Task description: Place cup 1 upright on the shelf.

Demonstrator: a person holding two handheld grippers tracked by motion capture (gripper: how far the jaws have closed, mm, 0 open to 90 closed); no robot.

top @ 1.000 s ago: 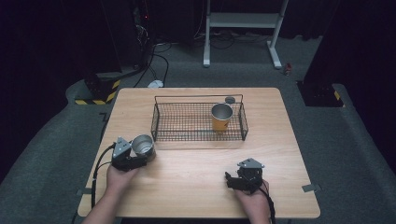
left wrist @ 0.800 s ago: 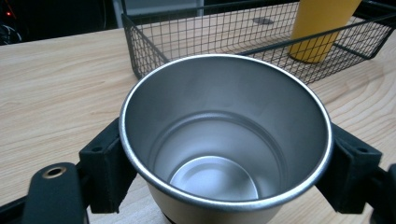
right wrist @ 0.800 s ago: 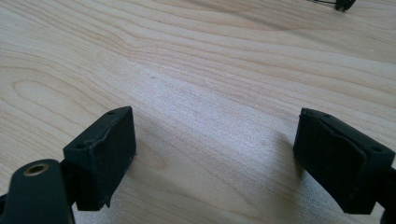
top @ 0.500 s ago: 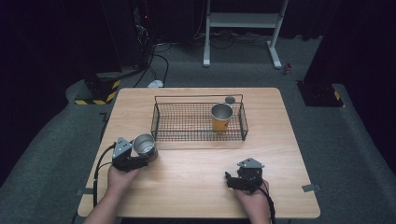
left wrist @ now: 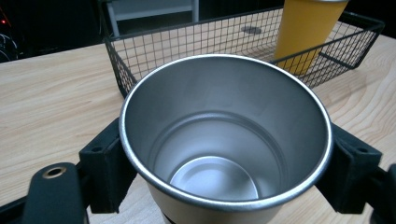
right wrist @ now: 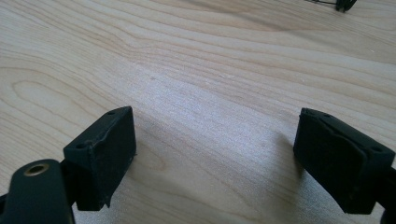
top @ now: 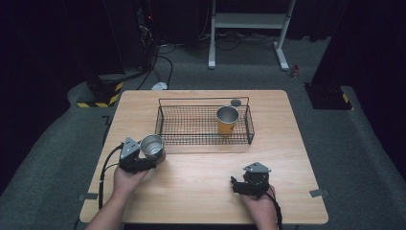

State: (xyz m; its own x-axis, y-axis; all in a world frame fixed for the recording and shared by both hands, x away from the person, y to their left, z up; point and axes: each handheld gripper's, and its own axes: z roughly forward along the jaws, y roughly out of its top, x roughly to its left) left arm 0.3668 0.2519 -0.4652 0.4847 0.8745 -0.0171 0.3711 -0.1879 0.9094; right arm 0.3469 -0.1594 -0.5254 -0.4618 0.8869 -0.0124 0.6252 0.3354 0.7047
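Observation:
My left gripper is shut on a steel cup, held upright just off the wooden table in front of the wire basket's left end. In the left gripper view the cup is empty and both pads press its sides below the rim. An orange cup with a steel rim stands inside the basket at its right; it is seen as the orange cup behind the mesh. My right gripper rests low over the table's front right, jaws wide apart over bare wood.
A small dark disc lies on the table behind the basket's right end. Past the far table edge are cables, a yellow-black striped block and a white stand's feet.
My left gripper has lifted the steel cup slightly and edged it toward the basket. The right gripper has stayed where it was.

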